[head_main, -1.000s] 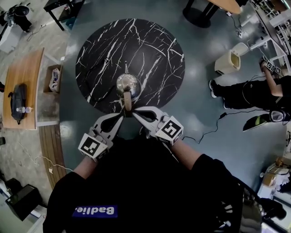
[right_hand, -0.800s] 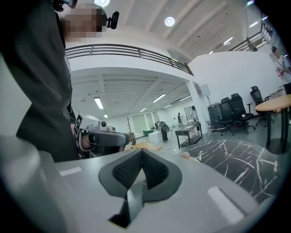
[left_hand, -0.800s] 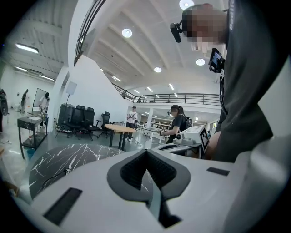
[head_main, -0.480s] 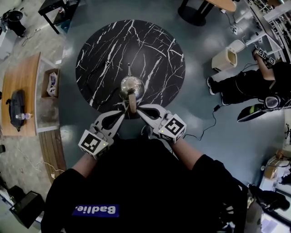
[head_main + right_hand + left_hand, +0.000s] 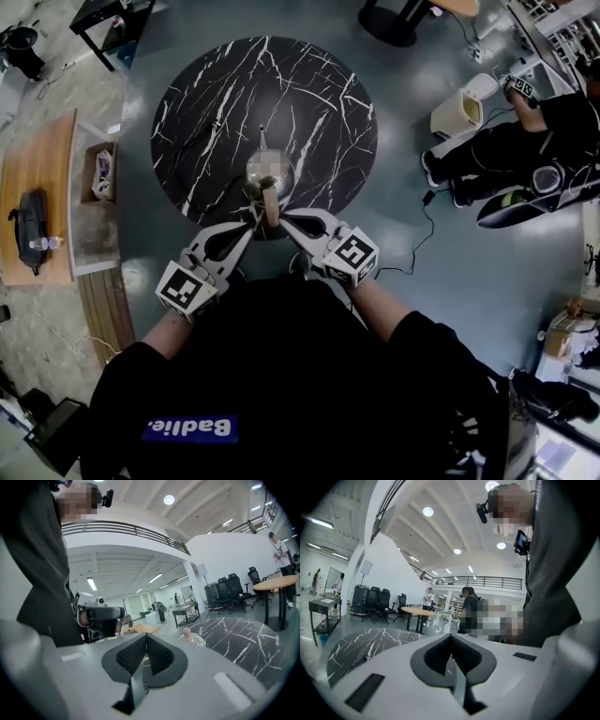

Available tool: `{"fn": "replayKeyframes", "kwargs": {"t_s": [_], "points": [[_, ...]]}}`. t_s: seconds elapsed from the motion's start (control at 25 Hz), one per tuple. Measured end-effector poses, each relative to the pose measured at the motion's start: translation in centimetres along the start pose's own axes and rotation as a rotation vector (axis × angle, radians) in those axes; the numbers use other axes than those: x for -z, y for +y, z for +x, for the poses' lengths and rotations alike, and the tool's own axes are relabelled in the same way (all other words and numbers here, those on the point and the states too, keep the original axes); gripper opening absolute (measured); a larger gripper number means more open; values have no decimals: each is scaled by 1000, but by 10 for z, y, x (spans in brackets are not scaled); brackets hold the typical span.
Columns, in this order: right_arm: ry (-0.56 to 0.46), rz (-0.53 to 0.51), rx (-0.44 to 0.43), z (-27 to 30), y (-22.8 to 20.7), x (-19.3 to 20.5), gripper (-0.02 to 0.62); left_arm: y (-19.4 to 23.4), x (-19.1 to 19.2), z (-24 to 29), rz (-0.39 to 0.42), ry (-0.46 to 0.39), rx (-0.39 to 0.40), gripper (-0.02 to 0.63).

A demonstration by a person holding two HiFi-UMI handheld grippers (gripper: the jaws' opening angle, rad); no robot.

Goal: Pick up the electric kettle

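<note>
Sitting: kettle (image 5: 255, 174) on the round table (image 5: 319, 103), near its bottom edge.
Kettle: shiny round metal, thin spout pointing up-frame, tan handle (image 5: 270, 202) pointing down-frame.
Left gripper (image 5: 251, 217): closed tight, empty, just left of the handle.
Right gripper (image 5: 285, 219): closed tight, empty, just right of it, equally near.
Table: smooth black, white lines.

The head view looks steeply down from above the person onto the round table (image 5: 309, 94), the left gripper (image 5: 251, 217) and the right gripper (image 5: 284, 218). Each gripper view sits low, close behind its own jaws, facing nearly level across the hall. All three views share the round table.
</note>
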State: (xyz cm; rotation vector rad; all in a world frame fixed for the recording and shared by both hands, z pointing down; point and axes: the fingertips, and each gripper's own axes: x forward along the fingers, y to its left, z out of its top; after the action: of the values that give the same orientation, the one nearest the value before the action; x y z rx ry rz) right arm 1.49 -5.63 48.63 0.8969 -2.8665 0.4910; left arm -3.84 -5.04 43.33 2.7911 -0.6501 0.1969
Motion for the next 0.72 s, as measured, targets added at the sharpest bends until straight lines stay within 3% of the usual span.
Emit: {"fn": "replayKeyframes", "kwargs": {"t_s": [0.32, 0.72], "points": [[30, 28, 6, 4, -4, 15, 6, 4, -2, 0, -28, -38, -15, 6], [70, 65, -1, 6, -12, 36, 34, 2, 12, -2, -6, 7, -11, 6]]}}
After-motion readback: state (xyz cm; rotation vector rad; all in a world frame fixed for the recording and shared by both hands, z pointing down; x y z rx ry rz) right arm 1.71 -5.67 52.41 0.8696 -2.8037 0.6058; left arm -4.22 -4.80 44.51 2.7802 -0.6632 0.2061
